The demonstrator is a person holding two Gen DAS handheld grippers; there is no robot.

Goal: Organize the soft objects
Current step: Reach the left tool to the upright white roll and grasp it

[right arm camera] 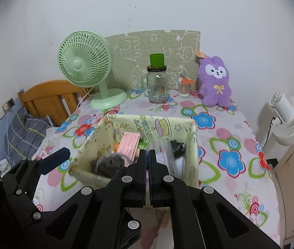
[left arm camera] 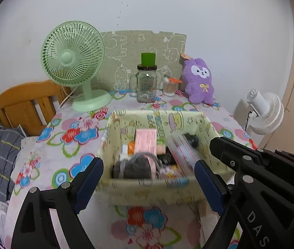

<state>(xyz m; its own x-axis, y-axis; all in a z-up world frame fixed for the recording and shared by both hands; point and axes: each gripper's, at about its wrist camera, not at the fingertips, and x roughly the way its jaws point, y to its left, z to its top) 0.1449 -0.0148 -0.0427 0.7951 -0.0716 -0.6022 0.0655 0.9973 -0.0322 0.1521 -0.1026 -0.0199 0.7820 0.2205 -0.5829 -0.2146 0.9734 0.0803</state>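
A pale yellow printed fabric box (left arm camera: 147, 184) (right arm camera: 84, 145) stands on the flowered tablecloth. Inside it lie a grey knitted bundle (left arm camera: 132, 169) (right arm camera: 109, 164), a pink packet (left arm camera: 145, 143) (right arm camera: 129, 145) and several small items. My left gripper (left arm camera: 149, 179) is open, its blue pads (left arm camera: 91, 178) spread wide on either side of the box's near wall, with nothing pressed between them. My right gripper (right arm camera: 148, 155) is shut above the box's near part; I see nothing between its pads. Its black tip (left arm camera: 219, 147) shows by the box's right wall. A purple plush bunny (left arm camera: 198, 81) (right arm camera: 215, 83) sits upright at the back right.
At the back stand a green desk fan (left arm camera: 74, 62) (right arm camera: 84, 66), a glass jar mug (left arm camera: 147, 85) (right arm camera: 157, 85) topped with a green cup, and a cotton-swab jar (left arm camera: 170, 87). A white fan (right arm camera: 288, 118) stands off the table's right edge. A wooden headboard (left arm camera: 26, 103) and bedding lie left.
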